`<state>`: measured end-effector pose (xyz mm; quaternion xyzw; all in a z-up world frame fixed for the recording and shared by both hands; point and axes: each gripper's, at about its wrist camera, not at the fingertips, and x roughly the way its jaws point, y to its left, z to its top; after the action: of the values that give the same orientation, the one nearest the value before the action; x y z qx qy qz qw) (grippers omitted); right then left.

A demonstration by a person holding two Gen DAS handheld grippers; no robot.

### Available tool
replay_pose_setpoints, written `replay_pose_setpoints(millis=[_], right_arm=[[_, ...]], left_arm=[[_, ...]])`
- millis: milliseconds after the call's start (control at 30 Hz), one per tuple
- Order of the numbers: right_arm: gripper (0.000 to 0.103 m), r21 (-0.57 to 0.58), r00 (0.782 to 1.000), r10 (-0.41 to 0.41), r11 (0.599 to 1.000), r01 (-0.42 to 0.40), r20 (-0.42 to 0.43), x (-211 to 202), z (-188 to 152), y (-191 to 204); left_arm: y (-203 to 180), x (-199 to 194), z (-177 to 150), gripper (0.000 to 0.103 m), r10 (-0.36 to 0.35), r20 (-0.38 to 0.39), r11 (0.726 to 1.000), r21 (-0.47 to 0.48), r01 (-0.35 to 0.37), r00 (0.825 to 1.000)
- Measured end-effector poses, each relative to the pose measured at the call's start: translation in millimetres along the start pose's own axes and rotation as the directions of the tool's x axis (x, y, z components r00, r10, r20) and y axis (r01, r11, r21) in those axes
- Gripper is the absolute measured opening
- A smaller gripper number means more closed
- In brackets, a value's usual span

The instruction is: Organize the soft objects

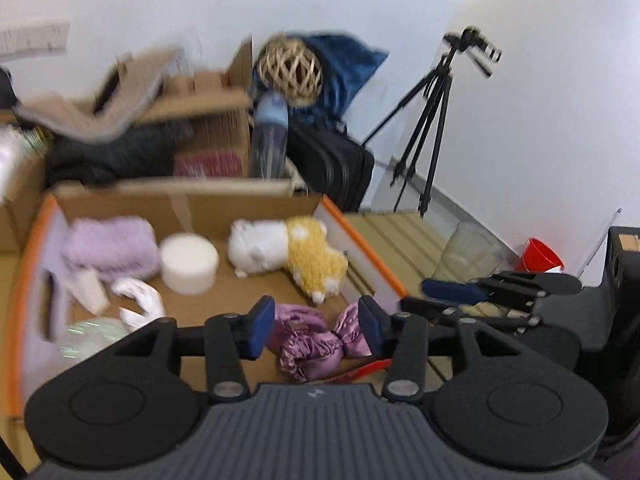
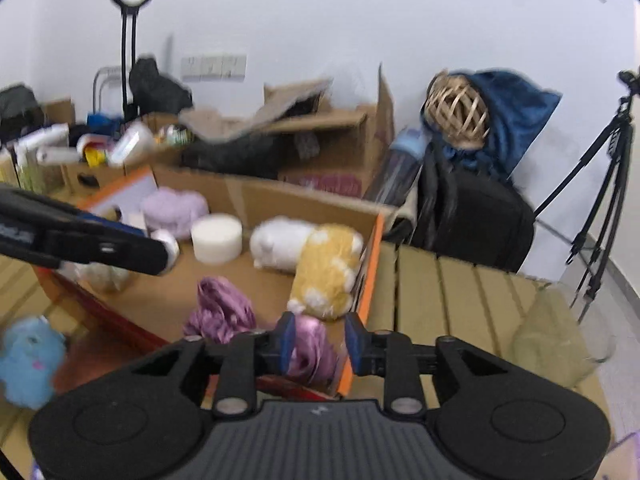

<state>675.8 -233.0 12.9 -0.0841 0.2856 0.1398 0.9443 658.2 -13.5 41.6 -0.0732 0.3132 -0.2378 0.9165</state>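
Note:
A cardboard box (image 1: 224,196) with orange edges holds soft things: a folded lilac towel (image 1: 112,246), a white round sponge (image 1: 189,262), a white and yellow plush toy (image 1: 292,254) and a crumpled purple satin cloth (image 1: 316,340). My left gripper (image 1: 316,332) is open above the purple cloth, a finger on either side, not holding it. My right gripper (image 2: 318,344) is open over the box's near right corner, above the purple cloth (image 2: 224,314). A blue plush (image 2: 28,360) lies outside the box at the left.
The box stands on a slatted wooden table (image 2: 460,292). A clear glass jar (image 1: 468,252) and a red cup (image 1: 542,256) are at the right. Behind are cardboard boxes (image 2: 332,136), a black suitcase (image 2: 476,216), a wicker ball (image 2: 458,110) and a tripod (image 1: 432,120).

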Motion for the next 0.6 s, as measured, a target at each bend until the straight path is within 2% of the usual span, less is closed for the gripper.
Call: replay_pose_setpoints(millis=[67, 133, 200, 267, 300, 333, 400, 467, 500, 600], right_arm=[[0.028, 0.000, 0.999, 0.000, 1.000, 0.000, 0.038, -30, 7, -2], [0.028, -0.010, 0.998, 0.007, 1.000, -0.006, 0.062, -57, 14, -1], [0.028, -0.030, 0.996, 0.016, 0.999, -0.014, 0.084, -88, 16, 5], [0.032, -0.050, 0.994, 0.020, 0.999, -0.015, 0.108, -119, 12, 15], [0.038, -0.057, 0.992, 0.024, 0.998, -0.017, 0.122, -133, 8, 20], [0.045, -0.061, 0.990, 0.030, 0.998, -0.021, 0.137, -146, 2, 25], [0.056, -0.074, 0.984, 0.058, 0.996, -0.047, 0.168, -174, -18, 35], [0.059, -0.071, 0.984, 0.084, 0.995, -0.074, 0.155, -193, -44, 43], [0.059, -0.062, 0.987, 0.085, 0.995, -0.077, 0.140, -199, -56, 46], [0.059, -0.015, 0.991, 0.073, 0.997, -0.072, 0.112, -219, -94, 53]], left_arm=[[-8, -34, 1, 0.062, 0.040, 0.055, 0.999, 0.033, -0.041, 0.998], [-16, -64, -1, 0.067, 0.077, 0.100, 0.995, 0.061, -0.083, 0.992], [-25, -94, -8, 0.070, 0.100, 0.132, 0.990, 0.088, -0.113, 0.986], [-35, -125, -21, 0.071, 0.125, 0.167, 0.984, 0.109, -0.144, 0.978], [-41, -139, -29, 0.072, 0.140, 0.194, 0.979, 0.118, -0.165, 0.971], [-46, -154, -40, 0.075, 0.161, 0.236, 0.972, 0.129, -0.195, 0.958], [-57, -179, -68, 0.080, 0.231, 0.344, 0.940, 0.163, -0.300, 0.910], [-66, -195, -96, 0.080, 0.324, 0.397, 0.884, 0.198, -0.424, 0.859], [-68, -202, -107, 0.080, 0.344, 0.398, 0.872, 0.201, -0.446, 0.851], [-69, -228, -140, 0.080, 0.330, 0.361, 0.904, 0.145, -0.402, 0.872]])
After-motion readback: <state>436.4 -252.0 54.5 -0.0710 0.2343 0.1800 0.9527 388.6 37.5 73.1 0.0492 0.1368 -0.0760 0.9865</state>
